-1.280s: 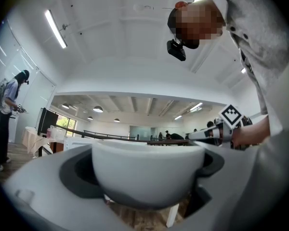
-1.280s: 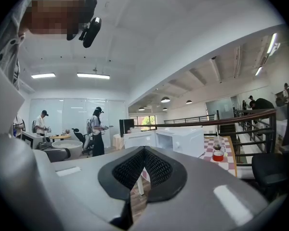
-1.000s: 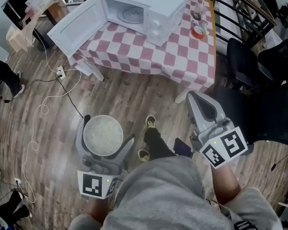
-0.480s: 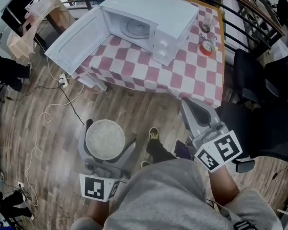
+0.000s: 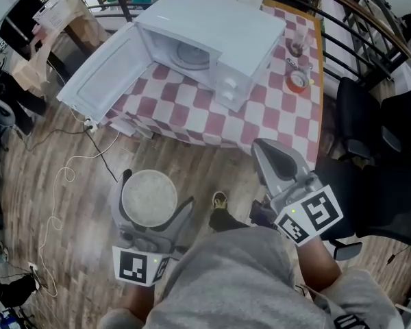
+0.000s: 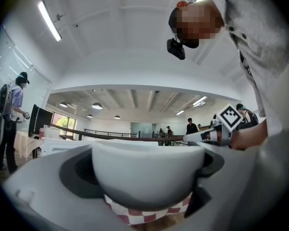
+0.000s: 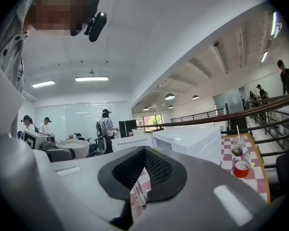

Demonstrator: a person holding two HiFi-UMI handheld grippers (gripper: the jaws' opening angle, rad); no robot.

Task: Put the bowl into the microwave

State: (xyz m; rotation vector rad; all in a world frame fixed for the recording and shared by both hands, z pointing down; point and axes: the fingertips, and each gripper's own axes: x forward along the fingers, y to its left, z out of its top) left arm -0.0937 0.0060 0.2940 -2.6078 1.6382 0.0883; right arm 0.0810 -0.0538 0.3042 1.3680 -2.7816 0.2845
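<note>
A white bowl (image 5: 149,197) sits level between the jaws of my left gripper (image 5: 152,192), which is shut on it, low over the wooden floor in front of the table. In the left gripper view the bowl (image 6: 147,172) fills the gap between the jaws. The white microwave (image 5: 212,36) stands on the red-checked table (image 5: 260,115). Its door (image 5: 99,74) hangs wide open to the left and the glass turntable (image 5: 192,55) shows inside. My right gripper (image 5: 272,153) is shut and empty, near the table's front edge. In the right gripper view, the microwave (image 7: 188,141) lies ahead of my right gripper (image 7: 143,170).
A red cup (image 5: 298,81) and a glass with a straw (image 5: 298,46) stand on the table right of the microwave. Black chairs (image 5: 370,115) crowd the right side. Cables (image 5: 61,177) trail on the floor at left. The person's shoe (image 5: 219,201) is between the grippers.
The table and microwave have come nearer and lower in the head view. Both grippers have kept their hold and state, the bowl still in the left one.
</note>
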